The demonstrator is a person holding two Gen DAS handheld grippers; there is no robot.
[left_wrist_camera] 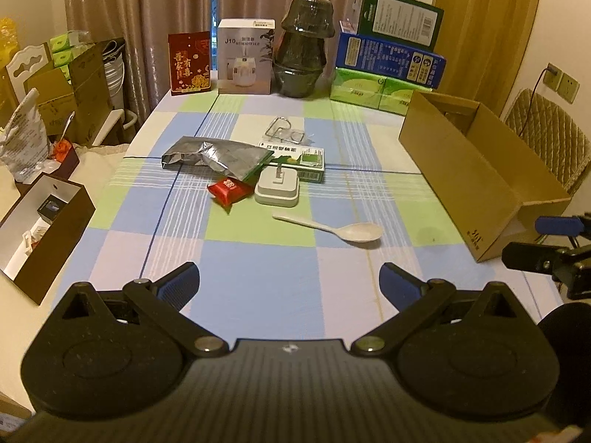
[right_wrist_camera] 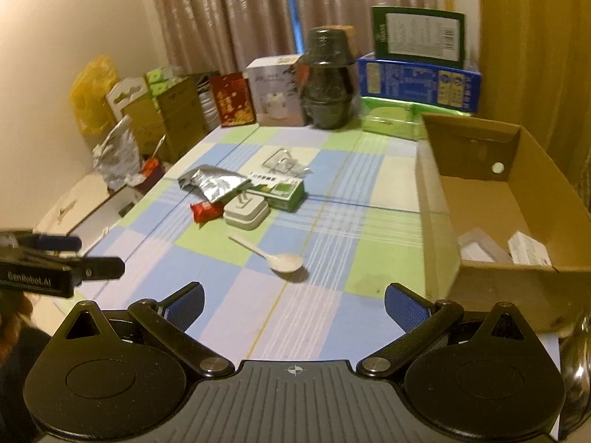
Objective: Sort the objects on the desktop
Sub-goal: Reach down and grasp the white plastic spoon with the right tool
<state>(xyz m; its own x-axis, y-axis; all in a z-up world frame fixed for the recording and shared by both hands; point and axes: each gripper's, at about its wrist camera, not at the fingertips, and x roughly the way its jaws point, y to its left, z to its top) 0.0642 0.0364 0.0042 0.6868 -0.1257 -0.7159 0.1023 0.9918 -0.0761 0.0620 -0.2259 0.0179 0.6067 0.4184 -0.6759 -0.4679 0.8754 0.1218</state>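
On the checked tablecloth lie a white spoon [left_wrist_camera: 334,229] [right_wrist_camera: 275,256], a white square device [left_wrist_camera: 277,187] [right_wrist_camera: 245,213], a red packet [left_wrist_camera: 229,189] [right_wrist_camera: 206,211], a silver foil bag [left_wrist_camera: 214,155] [right_wrist_camera: 212,184], a green-and-white box [left_wrist_camera: 295,158] [right_wrist_camera: 280,190] and a clear plastic piece [left_wrist_camera: 286,131] [right_wrist_camera: 282,162]. My left gripper [left_wrist_camera: 290,284] is open and empty, above the near table edge. My right gripper [right_wrist_camera: 293,304] is open and empty, near the spoon's side of the table. A cardboard box [left_wrist_camera: 476,170] [right_wrist_camera: 491,199] at the right holds a few small white items.
Along the far edge stand a red packet [left_wrist_camera: 189,62], a humidifier box [left_wrist_camera: 245,55], stacked dark pots [left_wrist_camera: 303,44] and stacked blue and green boxes [left_wrist_camera: 388,55]. A brown open box [left_wrist_camera: 55,229] sits left of the table. The other gripper shows at each view's side.
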